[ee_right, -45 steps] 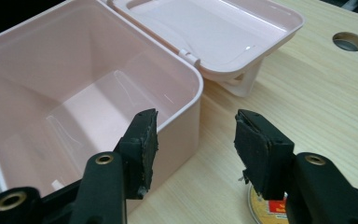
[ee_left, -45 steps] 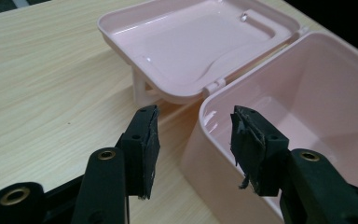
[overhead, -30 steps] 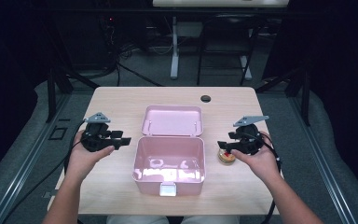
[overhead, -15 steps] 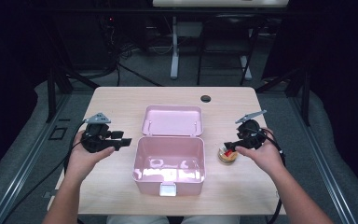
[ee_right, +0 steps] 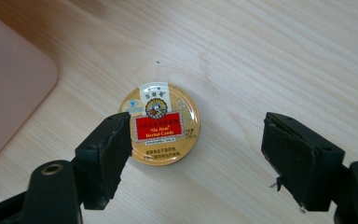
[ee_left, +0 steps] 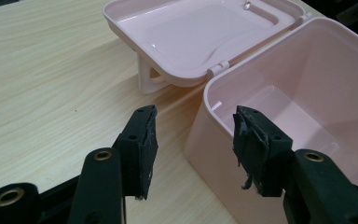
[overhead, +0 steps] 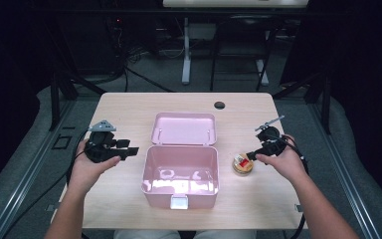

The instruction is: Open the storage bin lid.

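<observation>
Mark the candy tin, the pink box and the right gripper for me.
candy tin (ee_right: 161, 124): right gripper view, on its red label.
pink box (overhead: 180, 193): high view, on its front wall.
right gripper (ee_right: 196, 158): right gripper view, midway between its open jaws, just off the tin's edge.

High view above the person's side, looking forward and down on the whole worktop (overhead: 129, 107), left gripper view close on the box (ee_left: 307, 93), right gripper view close above the tin (ee_right: 161, 123), both shared with the high view
</observation>
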The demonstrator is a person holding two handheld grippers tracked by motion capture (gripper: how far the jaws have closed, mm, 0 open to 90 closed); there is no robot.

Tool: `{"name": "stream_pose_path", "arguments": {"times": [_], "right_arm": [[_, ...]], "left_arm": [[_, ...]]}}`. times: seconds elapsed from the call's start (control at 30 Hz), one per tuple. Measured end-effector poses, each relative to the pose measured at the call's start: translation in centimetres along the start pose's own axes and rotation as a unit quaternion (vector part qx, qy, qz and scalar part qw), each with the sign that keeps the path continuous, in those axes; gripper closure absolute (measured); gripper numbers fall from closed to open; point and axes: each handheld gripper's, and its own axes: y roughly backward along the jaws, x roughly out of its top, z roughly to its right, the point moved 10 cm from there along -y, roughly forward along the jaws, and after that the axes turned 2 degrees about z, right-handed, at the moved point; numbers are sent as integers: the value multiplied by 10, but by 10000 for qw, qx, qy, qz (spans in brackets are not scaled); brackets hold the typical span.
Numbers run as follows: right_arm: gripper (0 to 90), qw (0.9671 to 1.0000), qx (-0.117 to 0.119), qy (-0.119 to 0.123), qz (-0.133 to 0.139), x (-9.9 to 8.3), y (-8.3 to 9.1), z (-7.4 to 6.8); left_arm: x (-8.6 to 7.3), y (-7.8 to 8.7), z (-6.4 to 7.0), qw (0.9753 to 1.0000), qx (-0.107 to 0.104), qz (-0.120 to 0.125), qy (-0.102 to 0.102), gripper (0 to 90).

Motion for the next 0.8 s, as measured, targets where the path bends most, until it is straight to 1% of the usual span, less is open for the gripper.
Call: {"name": "stream_pose_path", "arguments": {"times": [0.1,0.13,0.17,0.27,0.33,0.37,0.4,0.5,0.53,0.57,0.67,0.7,0.73,0.8], "right_arm": [[230,9999,-34,14,-111,0,-2,0],[226,9998,-62,55,-160,-1,-3,1],[216,9998,-44,41,-203,-1,-4,-1],[177,9989,-6,114,-466,-4,-9,-4],[159,9978,-46,206,-621,-6,-14,-4],[158,9974,-72,213,-682,-7,-16,-5],[158,9975,-41,182,-679,-7,-18,-7],[158,9961,-30,266,-845,-9,-22,-9],[154,9959,-6,235,-872,-9,-23,-10],[152,9956,-8,262,-905,-9,-24,-11],[149,9950,33,282,-961,-9,-27,-14],[148,9946,39,235,-1014,-10,-28,-15],[147,9945,45,279,-1012,-10,-29,-15],[146,9942,32,290,-1037,-10,-31,-16]], "left_arm": [[0,1,0,10000,20,25,3,492],[0,1,0,10000,10,10,0,492],[0,1,0,10000,16,3,-4,492],[-1,0,-1,10000,39,12,-1,492],[-1,0,-1,10000,50,-9,-7,492],[-1,0,-1,10000,49,-9,-12,492],[-1,0,-1,10000,50,-6,-12,492],[-1,0,-2,10000,57,1,6,492],[-2,1,-2,10000,39,-13,10,492],[-2,1,-2,10000,36,-10,5,492],[-1,1,-3,10000,52,33,10,492],[-1,2,-3,10000,62,24,5,492],[-1,2,-3,10000,55,37,20,493],[-1,2,-3,10000,61,31,7,493]]}}
